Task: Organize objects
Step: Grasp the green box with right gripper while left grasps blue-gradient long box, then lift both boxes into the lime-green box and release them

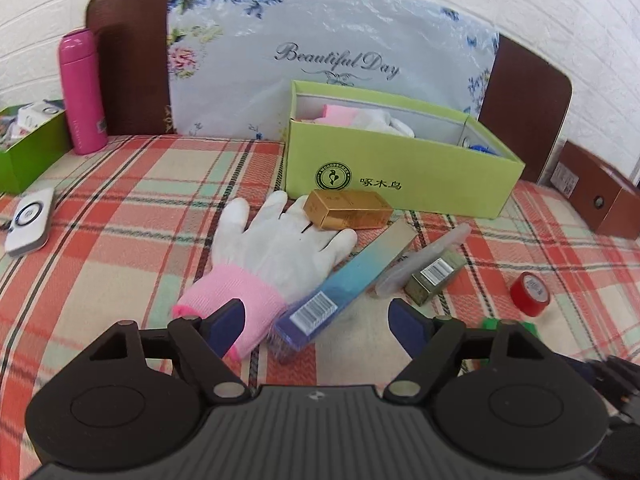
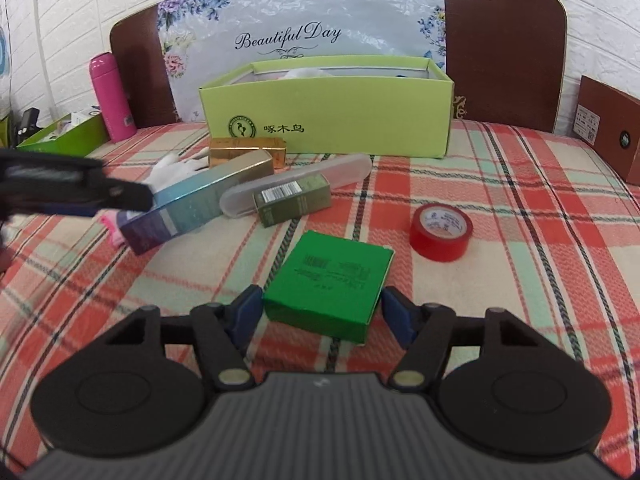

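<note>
In the left wrist view, the left gripper [image 1: 316, 326] is seen spread wide above the plaid bedcover [image 1: 120, 216], with nothing held. The near end of a long blue-purple box [image 1: 344, 280] lies between its fingers [image 1: 226, 322], untouched by either, and the pink cuff of a white glove [image 1: 268, 256] lies just at the left finger. A gold box [image 1: 348, 210] rests on the glove's fingertips, in front of the open lime-green box [image 1: 400, 168], whose contents are exposed only here: something pink and white cloth inside. A clear plastic case [image 1: 424, 258] and an olive box [image 1: 436, 276] lie beside the long box, and a red tape roll [image 1: 530, 294] sits farther right. A white device [image 1: 30, 222] at the left edge appears in this view alone; the pink bottle [image 1: 82, 92] stands at the headboard.

In the right wrist view, the right gripper [image 2: 320, 316] is seen opened about as wide as a flat green box [image 2: 332, 280] lying between its fingers [image 2: 248, 312]. The left pad seems to meet the box's corner, while a gap is left at the right pad, so no grip is made. The green box's top is shown fully only here. The left gripper [image 2: 132, 196] is seen from the side, hovering over the long box's near end. A brown box [image 2: 612, 128] stands at the right.
</note>
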Tool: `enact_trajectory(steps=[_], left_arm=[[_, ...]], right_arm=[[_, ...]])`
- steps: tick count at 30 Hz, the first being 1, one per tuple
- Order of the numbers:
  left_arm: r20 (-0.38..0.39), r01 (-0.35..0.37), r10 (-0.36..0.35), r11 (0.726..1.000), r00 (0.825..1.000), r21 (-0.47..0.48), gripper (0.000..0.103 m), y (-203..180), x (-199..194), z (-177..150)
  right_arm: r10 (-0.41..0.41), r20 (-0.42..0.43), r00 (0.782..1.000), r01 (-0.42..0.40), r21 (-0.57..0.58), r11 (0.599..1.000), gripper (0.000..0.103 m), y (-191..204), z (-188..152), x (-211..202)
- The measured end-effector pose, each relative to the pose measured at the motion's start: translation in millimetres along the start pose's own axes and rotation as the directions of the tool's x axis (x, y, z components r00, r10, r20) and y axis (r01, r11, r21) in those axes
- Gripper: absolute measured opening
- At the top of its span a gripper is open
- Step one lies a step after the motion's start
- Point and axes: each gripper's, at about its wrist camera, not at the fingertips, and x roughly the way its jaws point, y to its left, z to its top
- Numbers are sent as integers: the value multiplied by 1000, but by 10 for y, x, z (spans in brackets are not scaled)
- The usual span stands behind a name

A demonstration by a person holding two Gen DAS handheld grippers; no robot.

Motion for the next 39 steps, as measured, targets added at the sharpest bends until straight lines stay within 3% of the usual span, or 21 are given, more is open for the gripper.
enact_trajectory(steps=[2, 4, 7, 11, 14, 17, 22, 25, 34, 38, 39], left_arm=[[-34, 5, -4, 1000, 999, 31, 74, -34, 143, 28], [-95, 29, -25, 999, 995, 38, 40, -38, 259, 26], [-130, 94, -90, 995, 987, 24, 25, -35, 215, -55], [-155, 153, -144, 987, 977, 48, 23, -95, -4, -284], [-176, 198, -193, 980, 965, 12, 23, -38, -262, -482], [-173, 185, -183, 983, 968, -5, 24, -5, -434, -632], [-156, 153, -153, 988, 976, -8, 48, -41, -308, -514], [-164, 142, -140, 990, 976, -1, 51, -99, -159, -424], [-176, 142, -137, 990, 975, 17, 49, -230, -18, -378], [-178, 136, -129, 990, 975, 29, 48, -254, 4, -373], [-179, 136, -130, 990, 975, 26, 48, -250, 8, -371]], right_arm=[[1, -2, 1000, -1, 7, 1000, 65, -39, -47, -89], [0, -3, 1000, 0, 6, 1000, 65, -64, -88, -176], [-1, 3, 1000, 1, -26, 1000, 65, -63, -144, -299], [18, -12, 1000, -19, -67, 998, 65, -61, -226, -408], [19, -24, 1000, -21, -98, 995, 65, -80, -297, -459], [-15, -27, 1000, 13, -90, 996, 67, -128, -346, -481], [-38, -11, 999, 37, -95, 995, 77, -105, -343, -477], [-52, -5, 999, 52, -105, 993, 85, -79, -350, -478], [-83, -31, 996, 80, -89, 993, 85, -63, -349, -354], [-79, -39, 996, 76, -64, 995, 68, -68, -352, -319], [-74, -38, 997, 72, -54, 996, 68, -72, -351, -317]])
